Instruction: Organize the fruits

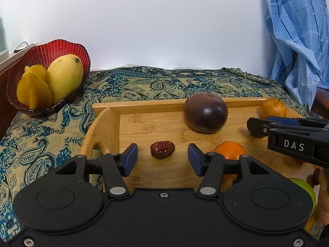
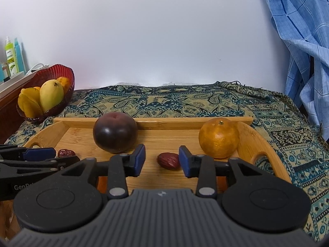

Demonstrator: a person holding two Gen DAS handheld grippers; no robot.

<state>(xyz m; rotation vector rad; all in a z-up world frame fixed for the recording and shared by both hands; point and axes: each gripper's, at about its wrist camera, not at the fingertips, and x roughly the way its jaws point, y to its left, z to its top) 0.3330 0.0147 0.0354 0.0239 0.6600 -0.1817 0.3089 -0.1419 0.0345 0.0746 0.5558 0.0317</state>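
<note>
My left gripper (image 1: 162,156) is open low over the wooden tray (image 1: 144,105). A wrinkled red date (image 1: 162,149) lies on the tray between its blue pads, touching neither. An orange (image 1: 230,149) sits just behind the right finger, and a dark plum (image 1: 205,115) lies farther back. My right gripper (image 2: 162,161) is open too. A second red date (image 2: 168,160) lies between its pads, close to the right one. An orange (image 2: 219,138) and the plum (image 2: 115,131) rest behind it. My left gripper (image 2: 55,156) shows at the left beside the first date (image 2: 65,153).
A red bowl (image 1: 61,47) holding a mango (image 1: 64,77) and a starfruit (image 1: 34,90) stands at the back left on the patterned cloth (image 1: 164,82). Blue checked fabric (image 1: 298,41) hangs at the right. A green fruit (image 1: 304,189) shows at the lower right. Bottles (image 2: 11,57) stand at the far left.
</note>
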